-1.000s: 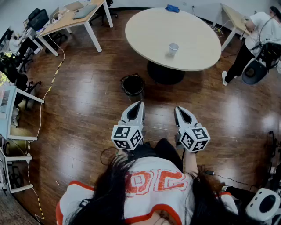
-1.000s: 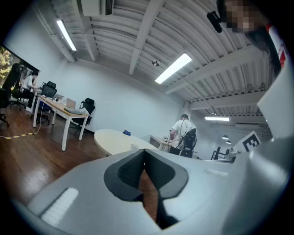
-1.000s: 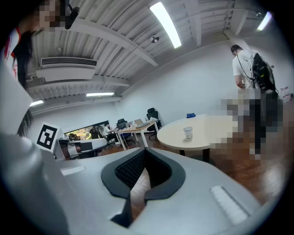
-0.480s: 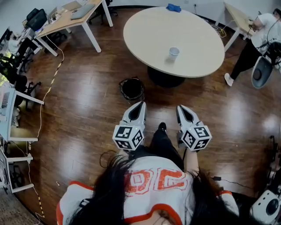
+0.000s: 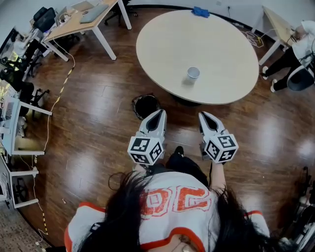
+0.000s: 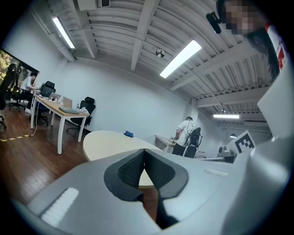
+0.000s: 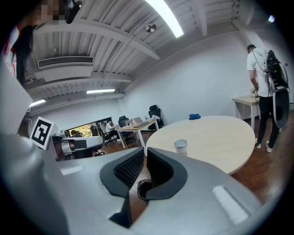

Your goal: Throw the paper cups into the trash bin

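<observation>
A white paper cup [image 5: 193, 73] stands upright on the round beige table [image 5: 167, 44]; in the right gripper view the cup [image 7: 180, 146] is ahead and slightly right of the jaws. A black trash bin [image 5: 146, 106] sits on the wood floor by the table's near edge, just left of my left gripper [image 5: 160, 113], and shows as a dark rim [image 7: 142, 189] low between the right jaws. My left gripper [image 6: 144, 151] is shut and empty. My right gripper [image 5: 203, 115] [image 7: 145, 152] has its jaws opening, a narrow gap showing and nothing between them. Both hang over the floor, short of the table.
A blue cloth [image 5: 200, 12] lies at the table's far edge. A desk [image 5: 81, 22] with office chairs stands at the back left, white shelving [image 5: 12, 128] along the left. A person [image 5: 300, 49] stands by another desk at the right. A cable [image 5: 56, 96] runs over the floor.
The table, cup and bin have come closer to both grippers as the view moved forward. The person at the right has shifted toward the frame's edge.
</observation>
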{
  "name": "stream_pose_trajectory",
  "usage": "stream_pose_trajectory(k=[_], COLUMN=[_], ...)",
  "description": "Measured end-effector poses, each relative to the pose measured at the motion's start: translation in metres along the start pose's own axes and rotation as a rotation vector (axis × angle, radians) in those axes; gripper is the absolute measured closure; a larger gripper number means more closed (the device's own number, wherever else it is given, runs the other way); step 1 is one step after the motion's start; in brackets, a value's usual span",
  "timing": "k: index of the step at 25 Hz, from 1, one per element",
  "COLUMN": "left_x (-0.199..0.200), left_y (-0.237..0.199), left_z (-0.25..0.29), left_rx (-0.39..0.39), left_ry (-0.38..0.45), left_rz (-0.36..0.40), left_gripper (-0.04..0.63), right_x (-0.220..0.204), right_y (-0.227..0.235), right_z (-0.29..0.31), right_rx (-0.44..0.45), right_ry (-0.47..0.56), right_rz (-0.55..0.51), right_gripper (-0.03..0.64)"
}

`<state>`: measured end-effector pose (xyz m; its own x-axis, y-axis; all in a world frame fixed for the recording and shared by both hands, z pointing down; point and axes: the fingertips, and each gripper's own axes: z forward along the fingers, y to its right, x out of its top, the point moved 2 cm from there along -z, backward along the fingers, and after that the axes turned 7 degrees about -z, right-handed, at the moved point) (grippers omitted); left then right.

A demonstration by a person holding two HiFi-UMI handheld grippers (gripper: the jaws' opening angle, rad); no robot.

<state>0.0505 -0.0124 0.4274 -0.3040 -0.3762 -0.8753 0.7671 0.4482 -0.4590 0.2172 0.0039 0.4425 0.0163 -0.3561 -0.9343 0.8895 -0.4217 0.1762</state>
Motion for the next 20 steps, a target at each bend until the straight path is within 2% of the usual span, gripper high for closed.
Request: stream_pose_trajectory(k=[6, 15, 20], left_x=[0.007, 0.019, 0.018], left_y=[0.009, -0.01, -0.011], left_z=[0.028, 0.05, 0.073], left_rx=[0.0, 0.022, -0.032], left_ry=[-0.002, -0.023, -0.07], left_rz=[-0.007, 0.002, 0.022], left_gripper=[0.595, 0.595, 0.595], right_x=[0.009, 0.007, 0.006], right_y=[0.025, 0.03, 0.041], right_z=[0.029, 0.066, 0.083], right_rx=[0.053, 0.083, 0.058], right_ry=[-0.017, -0.041, -0.067], right_rz=[-0.028, -0.029, -0.033], right_gripper=[0.578, 0.563, 0.555])
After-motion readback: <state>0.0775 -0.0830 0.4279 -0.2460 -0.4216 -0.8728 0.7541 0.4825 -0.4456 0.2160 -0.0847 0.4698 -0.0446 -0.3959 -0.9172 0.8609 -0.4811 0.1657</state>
